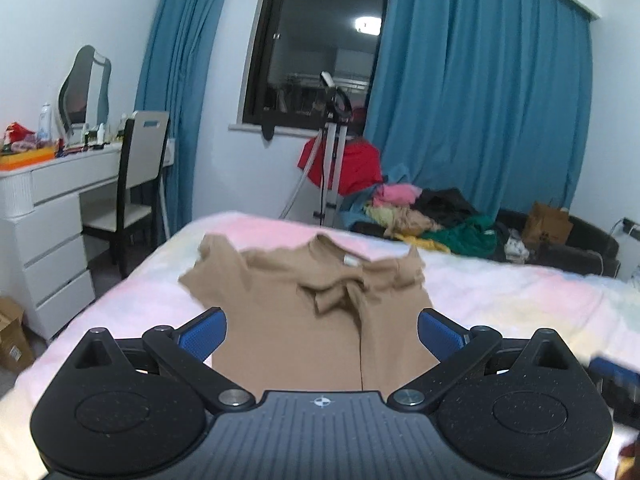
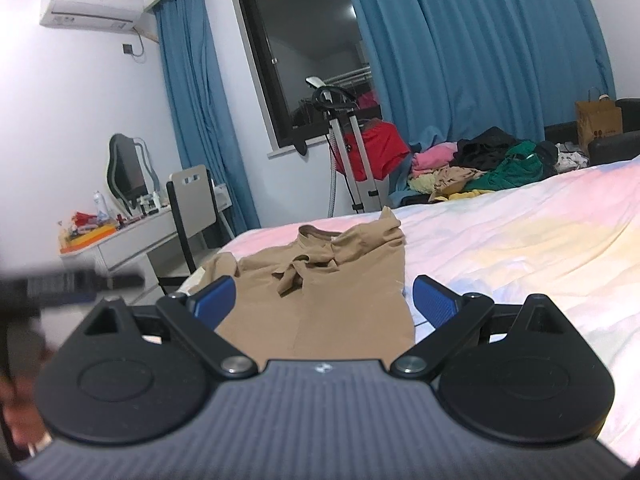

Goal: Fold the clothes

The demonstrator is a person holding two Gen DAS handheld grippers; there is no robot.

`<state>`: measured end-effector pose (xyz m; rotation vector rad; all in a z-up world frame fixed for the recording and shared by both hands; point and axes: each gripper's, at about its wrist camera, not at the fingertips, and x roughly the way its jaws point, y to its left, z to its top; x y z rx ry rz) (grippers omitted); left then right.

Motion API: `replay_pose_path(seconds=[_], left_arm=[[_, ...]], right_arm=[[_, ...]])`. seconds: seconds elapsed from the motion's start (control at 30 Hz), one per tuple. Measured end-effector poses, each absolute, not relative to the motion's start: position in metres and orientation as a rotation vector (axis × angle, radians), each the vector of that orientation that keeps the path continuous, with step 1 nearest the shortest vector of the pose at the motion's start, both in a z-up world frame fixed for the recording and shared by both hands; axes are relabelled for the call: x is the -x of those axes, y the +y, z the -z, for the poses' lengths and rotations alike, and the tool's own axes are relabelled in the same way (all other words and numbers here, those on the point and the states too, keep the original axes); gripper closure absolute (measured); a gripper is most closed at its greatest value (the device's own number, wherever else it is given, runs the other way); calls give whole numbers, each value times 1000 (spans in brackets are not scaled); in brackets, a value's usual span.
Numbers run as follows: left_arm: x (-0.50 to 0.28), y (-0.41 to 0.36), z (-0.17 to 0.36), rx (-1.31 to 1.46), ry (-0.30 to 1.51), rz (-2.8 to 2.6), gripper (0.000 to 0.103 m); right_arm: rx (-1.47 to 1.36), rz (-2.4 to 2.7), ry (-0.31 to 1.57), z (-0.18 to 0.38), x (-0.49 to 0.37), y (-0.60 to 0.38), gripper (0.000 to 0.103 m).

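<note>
Fingers of the left gripper and right gripper stand wide apart, holding nothing. Beyond them a tan shirt lies partly folded near the bed's left edge, collar farthest. Only the right view shows the air conditioner.

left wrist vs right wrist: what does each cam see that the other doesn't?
Left wrist only: the ceiling light reflected in the window, cardboard boxes on the floor by the dresser.

Right wrist only: the wall air conditioner, plus a blurred dark shape at its left edge, probably the other gripper.

Both: tan shirt on the bed, each view's own gripper (left gripper, right gripper) open and empty, blue curtains, clothes pile.
</note>
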<state>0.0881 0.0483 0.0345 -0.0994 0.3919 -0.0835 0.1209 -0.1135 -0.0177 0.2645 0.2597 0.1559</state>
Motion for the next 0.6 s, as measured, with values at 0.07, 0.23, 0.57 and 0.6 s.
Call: replay_pose_path(seconds=[0.07, 0.23, 0.57, 0.6], left_arm=[[-102, 54, -36, 103, 381, 85, 0], [-110, 92, -13, 200, 402, 70, 0], [-115, 210, 0, 404, 369, -141, 0], [-115, 219, 2, 423, 364, -164, 0]], right_arm=[[-245, -158, 272, 23, -126, -110, 6], [-182, -193, 301, 36, -143, -95, 6], [-26, -455, 390, 16, -316, 47, 7], [-17, -488, 397, 18, -337, 66, 7]])
